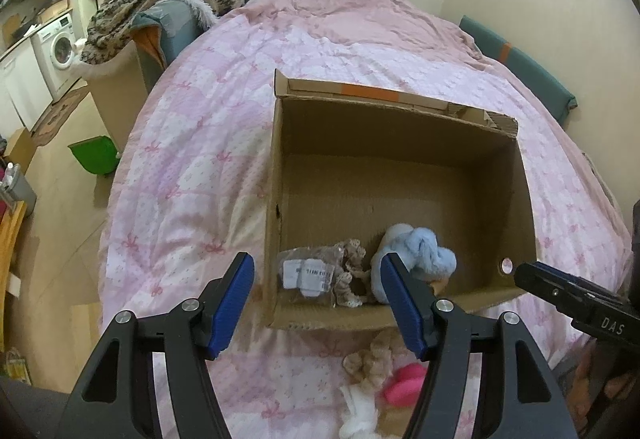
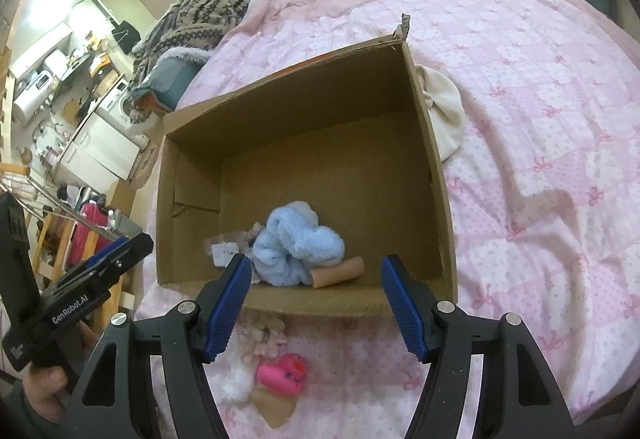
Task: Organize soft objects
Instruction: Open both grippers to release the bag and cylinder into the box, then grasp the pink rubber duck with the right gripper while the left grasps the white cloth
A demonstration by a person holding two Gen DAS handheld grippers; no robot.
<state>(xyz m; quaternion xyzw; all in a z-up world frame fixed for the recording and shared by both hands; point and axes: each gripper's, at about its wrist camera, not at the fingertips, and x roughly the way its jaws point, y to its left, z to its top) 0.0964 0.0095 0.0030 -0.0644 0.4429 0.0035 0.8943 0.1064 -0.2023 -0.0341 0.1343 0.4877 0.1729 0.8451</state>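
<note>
Blue plush (image 2: 298, 243) in box (image 2: 434, 175).

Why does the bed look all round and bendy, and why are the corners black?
Left wrist view: the fisheye lens bulges the pink quilt, with dark rounded corners. Right wrist view: same curving, the cardboard box looks skewed, and the kitchen lights glare at the upper left.

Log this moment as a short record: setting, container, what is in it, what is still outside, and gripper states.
setting: bed with pink quilt
container: open cardboard box on the quilt
inside box: blue fluffy toy, clear packet with white labels, small tan roll
outside box: pink heart, beige fluffy piece, white fluffy piece, cream cloth behind the box
left gripper: open, empty
right gripper: open, empty
</note>
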